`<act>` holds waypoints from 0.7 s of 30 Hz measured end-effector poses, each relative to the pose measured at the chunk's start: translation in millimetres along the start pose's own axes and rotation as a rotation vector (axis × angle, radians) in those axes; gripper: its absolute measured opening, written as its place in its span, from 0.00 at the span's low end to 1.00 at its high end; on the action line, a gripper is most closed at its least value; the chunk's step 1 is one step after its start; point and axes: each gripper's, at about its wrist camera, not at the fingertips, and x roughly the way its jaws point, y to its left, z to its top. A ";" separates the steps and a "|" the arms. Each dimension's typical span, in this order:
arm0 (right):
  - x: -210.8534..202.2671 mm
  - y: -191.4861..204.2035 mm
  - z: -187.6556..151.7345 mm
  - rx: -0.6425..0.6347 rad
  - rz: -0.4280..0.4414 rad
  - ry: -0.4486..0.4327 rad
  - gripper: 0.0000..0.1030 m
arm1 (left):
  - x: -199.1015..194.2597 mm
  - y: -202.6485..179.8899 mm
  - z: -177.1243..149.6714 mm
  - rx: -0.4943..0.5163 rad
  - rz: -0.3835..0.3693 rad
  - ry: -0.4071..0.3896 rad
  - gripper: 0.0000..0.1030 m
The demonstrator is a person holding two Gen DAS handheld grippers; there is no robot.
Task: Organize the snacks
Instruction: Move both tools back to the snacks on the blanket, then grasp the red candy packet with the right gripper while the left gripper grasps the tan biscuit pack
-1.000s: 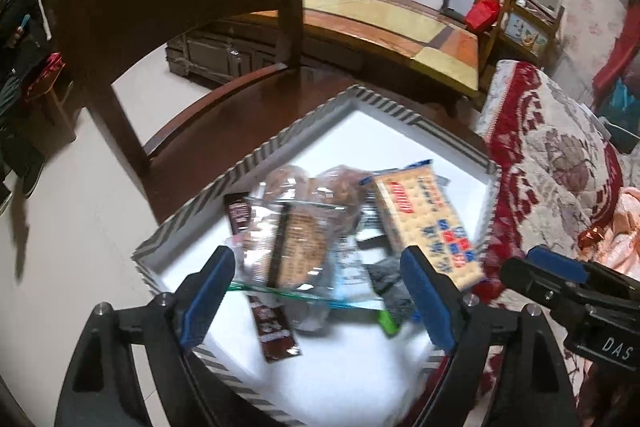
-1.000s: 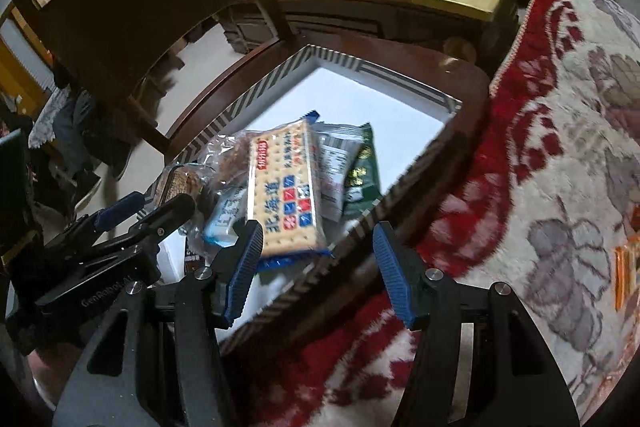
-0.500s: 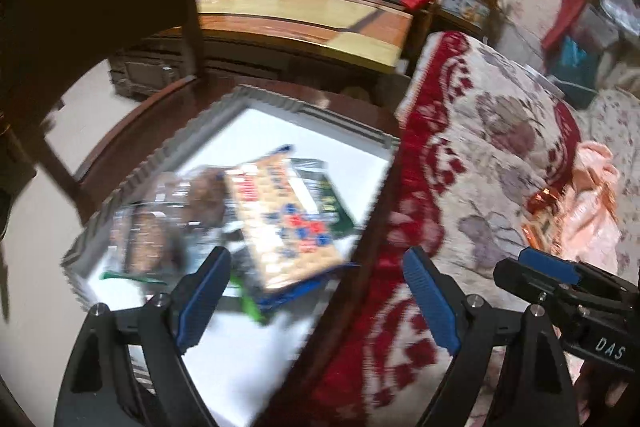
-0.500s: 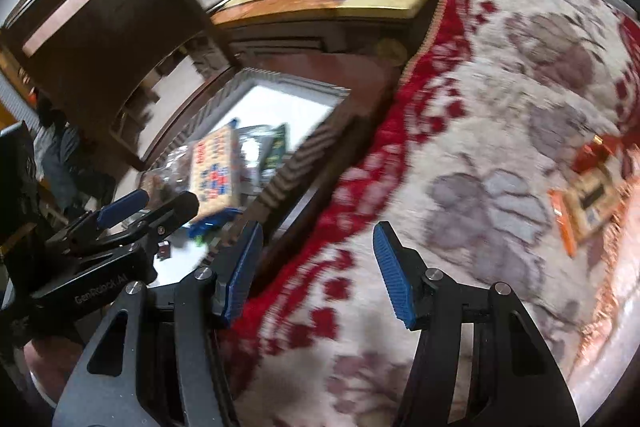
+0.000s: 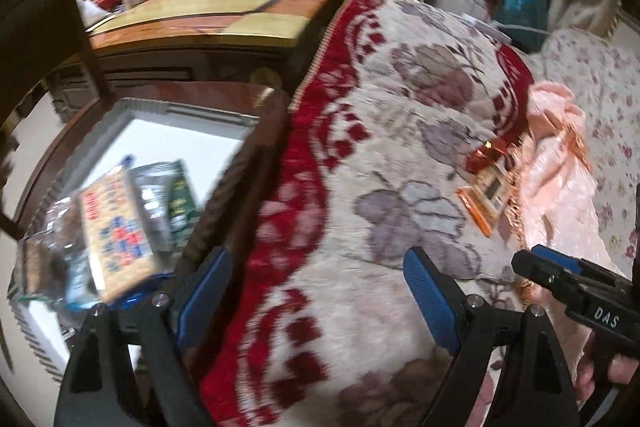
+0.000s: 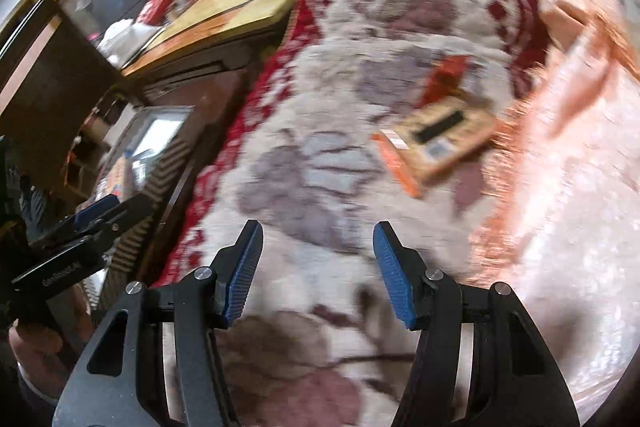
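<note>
A white tray [image 5: 192,139] with a striped rim sits on a dark wooden stool and holds several snack packs, with a yellow cracker pack [image 5: 116,231] on top. On the red and cream blanket lie an orange-edged snack pack [image 6: 440,143] and a red packet [image 6: 446,75]; the pack also shows in the left wrist view [image 5: 486,199]. My left gripper [image 5: 316,291] is open and empty above the blanket beside the tray. My right gripper [image 6: 318,267] is open and empty, short of the orange pack.
A pink quilt [image 6: 568,131] lies right of the snack packs. A low wooden table [image 5: 216,11] stands behind the stool. A dark chair back [image 5: 36,7] rises at the left. The tray's rim [image 6: 160,167] shows left in the right wrist view.
Both grippers have swung right, from over the tray to over the blanket. The snack packs on the blanket have come into view. Both stay open.
</note>
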 end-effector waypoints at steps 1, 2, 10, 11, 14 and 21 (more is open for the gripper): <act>-1.1 -8.3 0.0 0.014 -0.010 -0.001 0.56 | 3.0 -5.5 0.9 0.009 -0.009 0.006 0.86; -2.3 -17.5 0.3 0.029 -0.020 -0.002 0.56 | 6.4 -12.3 2.2 0.018 -0.020 0.012 0.86; -6.7 -58.7 12.0 0.065 -0.067 -0.008 0.56 | 31.3 -53.9 16.6 0.067 -0.077 0.057 0.87; -6.7 -62.5 13.9 0.070 -0.071 -0.010 0.56 | 34.0 -57.9 18.0 0.077 -0.084 0.063 0.87; -8.7 -77.2 18.3 0.102 -0.068 -0.022 0.56 | 41.8 -73.0 23.5 0.115 -0.122 0.071 0.86; -8.7 -97.1 33.8 0.135 -0.075 -0.043 0.56 | 57.0 -102.8 33.3 0.196 -0.164 0.094 0.87</act>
